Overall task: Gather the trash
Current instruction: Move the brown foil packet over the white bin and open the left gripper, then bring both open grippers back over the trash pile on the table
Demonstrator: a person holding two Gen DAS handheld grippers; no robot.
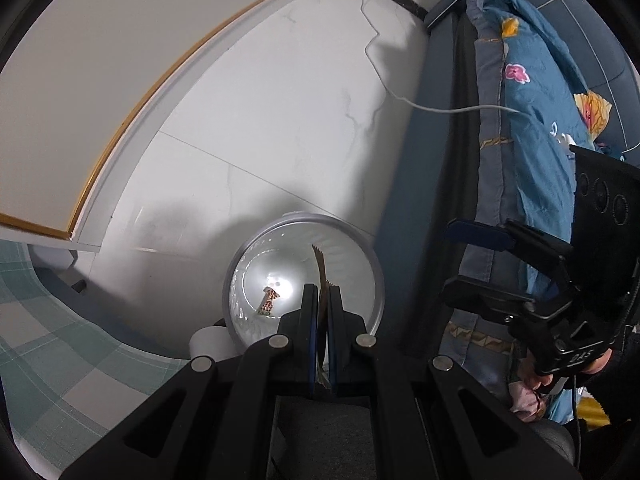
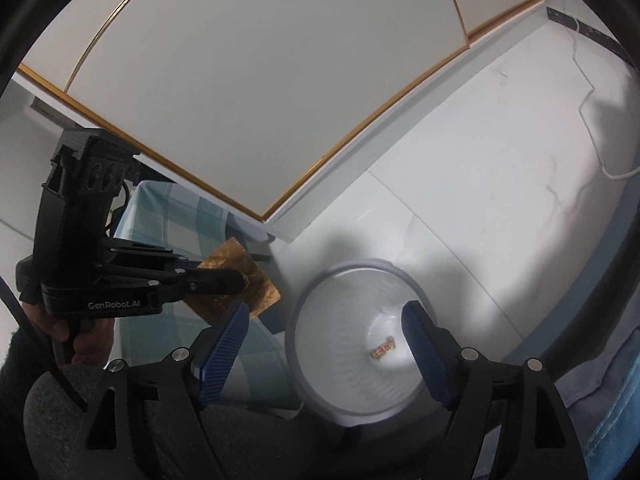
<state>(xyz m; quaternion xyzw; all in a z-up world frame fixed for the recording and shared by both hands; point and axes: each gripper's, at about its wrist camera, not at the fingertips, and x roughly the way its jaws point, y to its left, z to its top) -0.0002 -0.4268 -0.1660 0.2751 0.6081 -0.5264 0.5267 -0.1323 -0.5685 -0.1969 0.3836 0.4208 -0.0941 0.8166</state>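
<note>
A round white trash bin [image 1: 372,264] stands on the pale floor, with a small patterned wrapper [image 1: 269,300] on its bottom. My left gripper [image 1: 323,290] is shut on a flat gold-brown wrapper [image 1: 320,268], held edge-on above the bin's near rim. In the right wrist view the left gripper [image 2: 242,280] holds the gold wrapper [image 2: 260,284] to the left of the bin [image 2: 320,360], with the small wrapper [image 2: 383,349] inside it. My right gripper [image 2: 324,328] is open and empty, its fingers wide apart above the bin. It also shows in the left wrist view [image 1: 468,260].
A white cabinet with gold trim [image 2: 240,100] stands behind the bin. A green checked cloth [image 1: 48,320] lies to the left. A blue floral quilt [image 1: 532,120] and bed frame stand to the right. A white cable [image 1: 384,80] runs across the floor.
</note>
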